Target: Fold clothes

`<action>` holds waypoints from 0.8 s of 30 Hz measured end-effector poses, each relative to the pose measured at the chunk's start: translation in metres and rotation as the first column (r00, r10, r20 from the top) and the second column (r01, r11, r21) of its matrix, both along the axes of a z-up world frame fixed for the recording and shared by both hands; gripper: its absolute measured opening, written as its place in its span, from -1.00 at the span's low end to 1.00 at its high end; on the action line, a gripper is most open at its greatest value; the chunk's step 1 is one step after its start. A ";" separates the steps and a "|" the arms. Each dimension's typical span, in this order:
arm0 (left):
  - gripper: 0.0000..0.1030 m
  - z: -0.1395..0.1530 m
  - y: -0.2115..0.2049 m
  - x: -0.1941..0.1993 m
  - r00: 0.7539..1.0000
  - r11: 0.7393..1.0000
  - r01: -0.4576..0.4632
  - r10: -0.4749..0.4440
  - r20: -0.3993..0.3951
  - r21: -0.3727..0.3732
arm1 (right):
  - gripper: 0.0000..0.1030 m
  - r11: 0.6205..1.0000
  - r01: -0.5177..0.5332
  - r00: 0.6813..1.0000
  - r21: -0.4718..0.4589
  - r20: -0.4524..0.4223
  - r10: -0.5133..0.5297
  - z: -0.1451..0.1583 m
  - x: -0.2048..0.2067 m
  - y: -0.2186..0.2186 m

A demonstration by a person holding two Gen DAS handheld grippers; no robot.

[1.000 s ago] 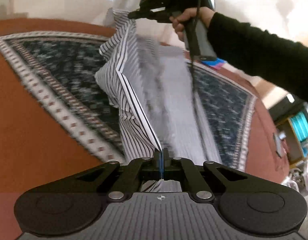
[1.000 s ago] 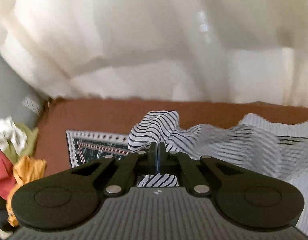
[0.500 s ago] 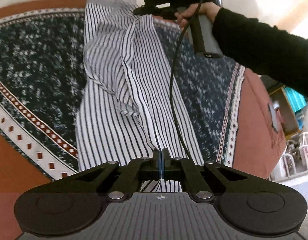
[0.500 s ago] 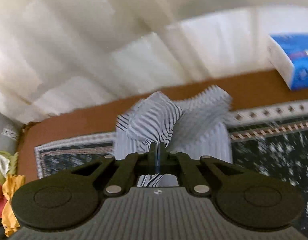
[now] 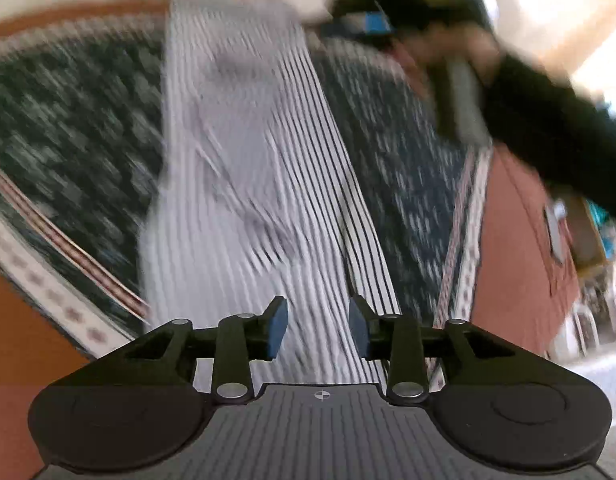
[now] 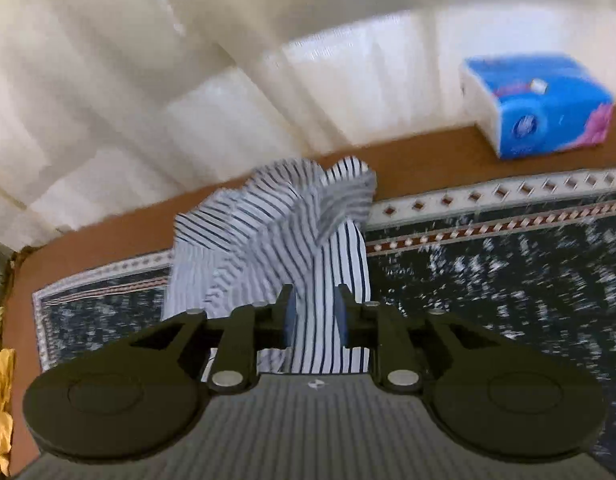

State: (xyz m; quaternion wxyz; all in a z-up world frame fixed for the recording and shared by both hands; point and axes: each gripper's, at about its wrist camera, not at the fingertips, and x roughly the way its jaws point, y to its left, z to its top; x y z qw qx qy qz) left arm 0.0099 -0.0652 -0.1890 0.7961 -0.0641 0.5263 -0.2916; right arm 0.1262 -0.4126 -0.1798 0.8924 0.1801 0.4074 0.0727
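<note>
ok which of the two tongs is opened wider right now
The left tongs: the gap between their blue pads is wider over the striped shirt. The right tongs are open too, but narrower.

Blue tissue pack (image 6: 542, 114) on brown surface (image 6: 420, 160) nr patterned dark rug (image 6: 508, 280), cream curtain (image 6: 187, 60) behind.

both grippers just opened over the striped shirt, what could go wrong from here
The shirt is bunched and raised just ahead of the right gripper, so that end may settle crooked and spoil the fold. Cloth lies between the open fingers of the left gripper; pulling away could snag and drag it across the rug.
</note>
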 end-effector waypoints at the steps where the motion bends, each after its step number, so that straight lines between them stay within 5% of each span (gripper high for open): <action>1: 0.13 0.006 0.012 0.002 0.998 0.999 -0.044 0.044 0.033 0.012 | -0.50 1.000 -0.002 1.000 0.000 0.014 0.002 0.006 -0.006 -0.002; 3: 0.15 0.016 0.036 0.007 0.988 0.991 -0.128 0.124 0.088 0.034 | -0.44 0.998 -0.048 0.998 0.035 0.037 0.047 0.021 -0.033 -0.001; 6: 0.13 0.006 0.060 0.020 0.978 0.976 -0.201 0.195 0.069 0.085 | -0.21 0.991 -0.124 0.992 0.059 -0.006 0.124 0.019 -0.079 0.013; 13: 0.13 -0.019 0.080 0.056 0.964 0.962 -0.266 0.266 0.011 0.061 | -0.21 0.967 -0.217 0.959 0.132 -0.155 0.236 -0.005 -0.183 0.051; 19: 0.13 -0.026 0.055 0.099 0.979 0.977 -0.204 0.202 0.038 0.056 | -0.21 0.965 -0.238 0.941 0.111 -0.219 0.257 -0.002 -0.251 0.080; 24: 0.11 -0.040 0.041 0.122 0.985 0.983 -0.171 0.170 0.019 0.065 | -0.21 0.980 -0.168 0.947 0.104 -0.261 0.190 -0.015 -0.261 0.092</action>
